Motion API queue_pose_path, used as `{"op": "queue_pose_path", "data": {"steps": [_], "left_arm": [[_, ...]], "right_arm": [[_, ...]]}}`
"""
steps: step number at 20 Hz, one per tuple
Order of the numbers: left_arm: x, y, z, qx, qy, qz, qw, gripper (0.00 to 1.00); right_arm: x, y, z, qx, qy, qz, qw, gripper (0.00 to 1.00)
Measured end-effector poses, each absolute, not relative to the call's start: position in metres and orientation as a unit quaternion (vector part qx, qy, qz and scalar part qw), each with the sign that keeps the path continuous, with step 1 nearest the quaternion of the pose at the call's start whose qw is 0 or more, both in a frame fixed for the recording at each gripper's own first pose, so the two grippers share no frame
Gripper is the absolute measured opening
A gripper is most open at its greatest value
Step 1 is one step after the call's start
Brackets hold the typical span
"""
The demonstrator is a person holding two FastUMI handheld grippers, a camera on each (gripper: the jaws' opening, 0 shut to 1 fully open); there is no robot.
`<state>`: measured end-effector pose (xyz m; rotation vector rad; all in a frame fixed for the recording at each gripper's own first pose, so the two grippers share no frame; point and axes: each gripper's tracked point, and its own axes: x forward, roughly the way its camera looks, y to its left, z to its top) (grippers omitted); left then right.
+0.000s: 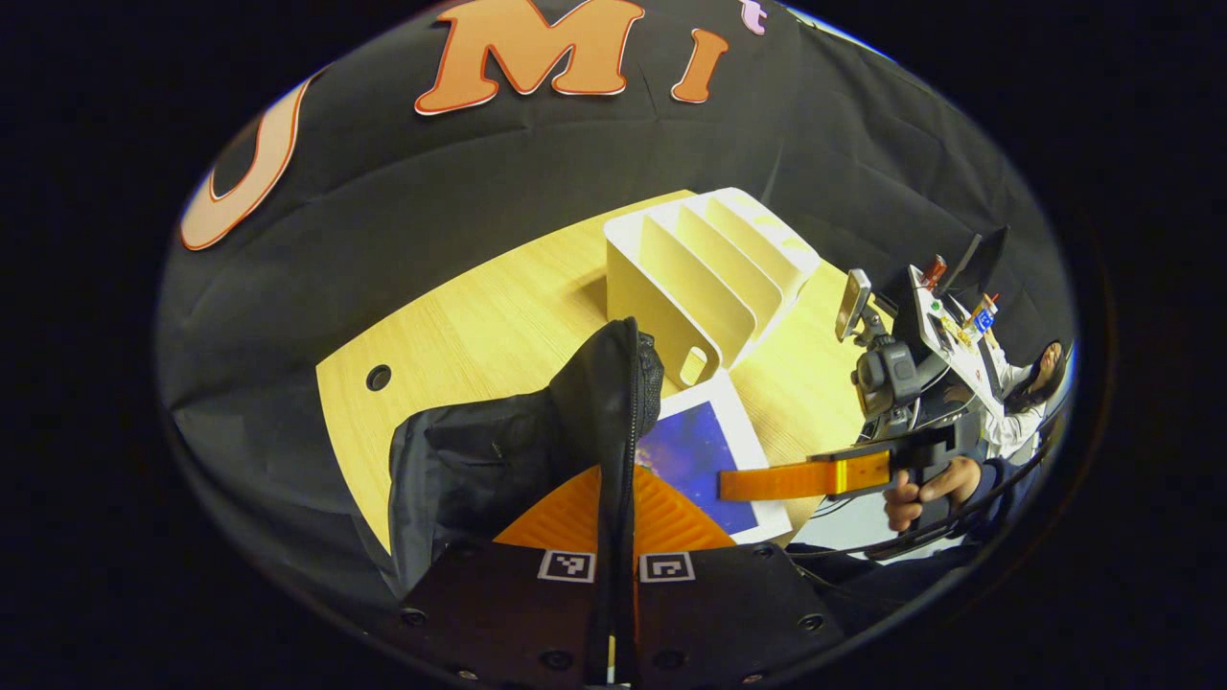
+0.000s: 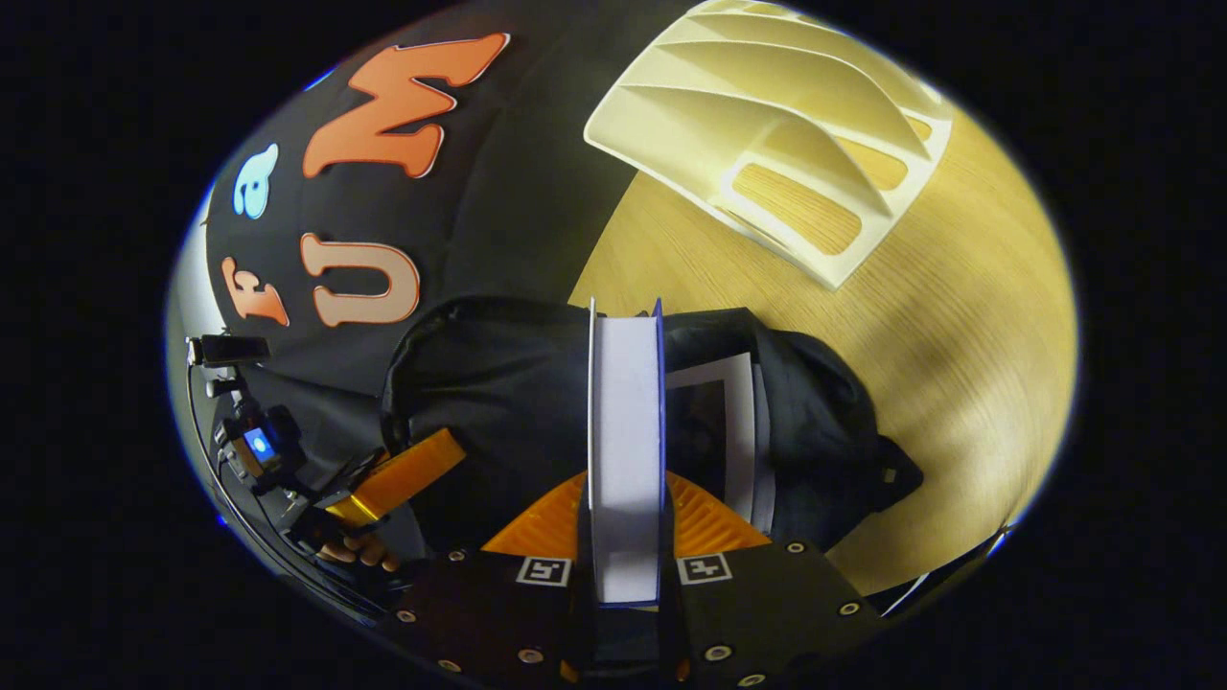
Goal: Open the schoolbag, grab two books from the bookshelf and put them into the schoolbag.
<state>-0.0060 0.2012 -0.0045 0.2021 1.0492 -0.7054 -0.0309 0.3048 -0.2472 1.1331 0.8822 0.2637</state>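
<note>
— Holding the schoolbag (image 1: pixel 498 460) by its edge, is that what your left gripper (image 1: pixel 613 537) is doing?

— Yes. In the left gripper view your two fingers are closed together on a fold of the black bag's zippered rim, which rises up the middle of the frame from the bottom. The rest of the bag slumps to the lower left on the wooden table (image 1: pixel 479 326).

— And your right gripper (image 2: pixel 625 556)?

— In the right gripper view its fingers are clamped on a book (image 2: pixel 625 431), seen edge-on: white page block up the centre of the frame, thin blue covers on either side. The book's far end sits over the bag's open mouth. Just right of it a second book (image 2: pixel 733 431) with a white border lies inside the opening (how deep it sits, you cannot tell).

— Where is the bookshelf (image 1: pixel 714 273)?

— Upper centre in the left gripper view, a cream divider rack standing on the table just behind the bag. In the right gripper view it fills the upper right.

— Anything else?

— In the left gripper view the right gripper reaches in from the right edge, held by your hand (image 1: pixel 925 489), its finger lying across a blue-covered book with a white border. A person sits in the far right background.
</note>
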Motion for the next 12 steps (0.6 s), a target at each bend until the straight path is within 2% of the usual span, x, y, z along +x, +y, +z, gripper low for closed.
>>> {"op": "queue_pose_path", "data": {"steps": [7,8,9,11,12], "left_arm": [[-0.010,0.184,-0.003,0.101,0.486,-0.338,0.800,0.03],[-0.013,0.182,-0.001,0.101,0.485,-0.338,0.800,0.03],[-0.015,0.180,0.000,0.101,0.485,-0.336,0.801,0.03],[-0.017,0.178,0.002,0.099,0.485,-0.331,0.804,0.03],[-0.018,0.181,0.000,0.099,0.484,-0.328,0.806,0.03]], "right_arm": [[-0.011,0.324,-0.263,0.509,0.404,0.131,0.748,0.27],[-0.013,0.327,-0.266,0.503,0.411,0.132,0.749,0.34],[-0.012,0.329,-0.270,0.494,0.418,0.130,0.751,0.30],[-0.012,0.329,-0.277,0.473,0.438,0.121,0.755,0.30],[-0.012,0.327,-0.282,0.451,0.450,0.116,0.762,0.40]]}}
